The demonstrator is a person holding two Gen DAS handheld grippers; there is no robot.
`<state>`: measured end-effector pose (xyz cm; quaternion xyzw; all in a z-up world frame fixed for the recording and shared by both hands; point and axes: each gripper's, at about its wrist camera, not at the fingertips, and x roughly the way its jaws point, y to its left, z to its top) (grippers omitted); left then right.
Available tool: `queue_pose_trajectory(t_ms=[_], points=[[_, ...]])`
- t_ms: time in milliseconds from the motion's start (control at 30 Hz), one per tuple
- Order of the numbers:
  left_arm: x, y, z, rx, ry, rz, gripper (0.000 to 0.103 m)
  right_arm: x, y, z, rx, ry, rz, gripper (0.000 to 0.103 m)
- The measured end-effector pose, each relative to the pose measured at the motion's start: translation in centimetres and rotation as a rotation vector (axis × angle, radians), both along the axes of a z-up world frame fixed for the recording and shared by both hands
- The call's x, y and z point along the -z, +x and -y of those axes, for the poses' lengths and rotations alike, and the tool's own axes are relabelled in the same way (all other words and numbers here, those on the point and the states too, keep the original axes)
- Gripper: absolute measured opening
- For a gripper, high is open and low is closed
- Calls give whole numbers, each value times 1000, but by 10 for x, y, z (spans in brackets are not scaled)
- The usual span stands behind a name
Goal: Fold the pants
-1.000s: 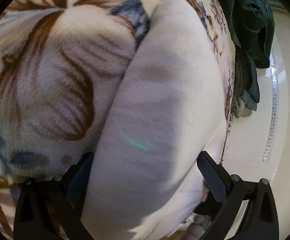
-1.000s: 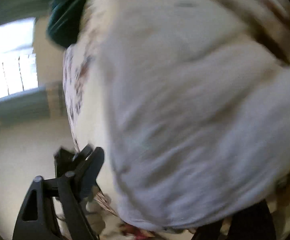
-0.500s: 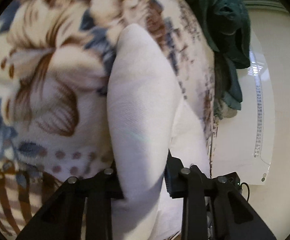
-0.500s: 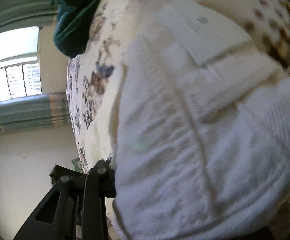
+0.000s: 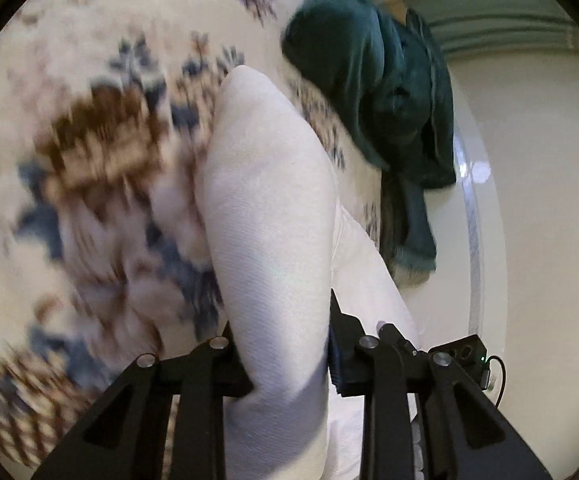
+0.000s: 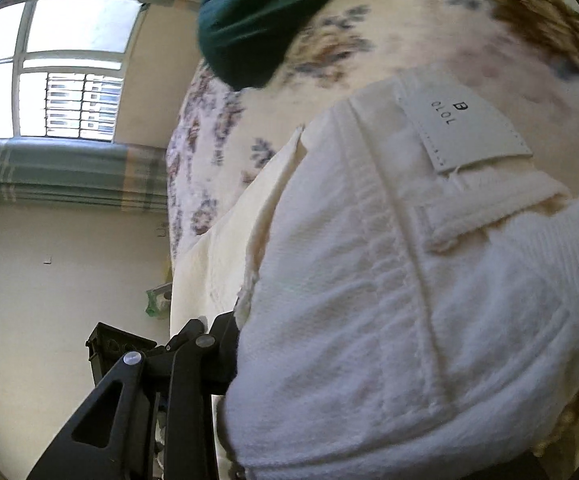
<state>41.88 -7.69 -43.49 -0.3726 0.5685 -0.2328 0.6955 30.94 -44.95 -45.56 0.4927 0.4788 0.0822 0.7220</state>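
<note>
A: Where are the pants (image 5: 273, 216)?
B: On the floral bed (image 5: 89, 152), and your left hand-held gripper (image 5: 285, 360) is clamped on a white fold of them.
A: And my right hand-held gripper (image 6: 329, 360)?
B: One finger (image 6: 193, 364) presses the waistband side near the label (image 6: 461, 128); its grip I cannot tell. A green garment (image 6: 257, 20) lies beyond.

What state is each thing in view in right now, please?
white pants: bunched, lifted, gripped at both ends
left gripper: shut on the pants
right gripper: grips the waistband; one finger hidden
brand label: facing up
green garment: crumpled on floral blanket
</note>
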Motion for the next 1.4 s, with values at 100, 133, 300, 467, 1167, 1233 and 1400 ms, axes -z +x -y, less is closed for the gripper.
queue_pose_trajectory(t_ms=[100, 133, 300, 467, 1167, 1233, 1400], points=[[-4, 50, -51, -32, 2, 20, 24, -8, 51, -45, -13, -6, 31, 36], [-3, 62, -63, -38, 1, 22, 24, -8, 63, -57, -16, -10, 38, 36], [19, 171, -143, -41, 23, 48, 24, 16, 169, -149, 0, -18, 81, 36], [63, 271, -203, -34, 48, 67, 24, 71, 286, -231, 48, 19, 113, 36], [102, 299, -213, 119, 649, 44, 95, 127, 355, -266, -124, -321, -173, 92], [86, 287, -197, 146, 757, 82, 95, 105, 356, -272, -165, -519, -197, 93], [42, 260, -177, 160, 871, 161, 95, 48, 351, -289, -154, -910, -232, 103]])
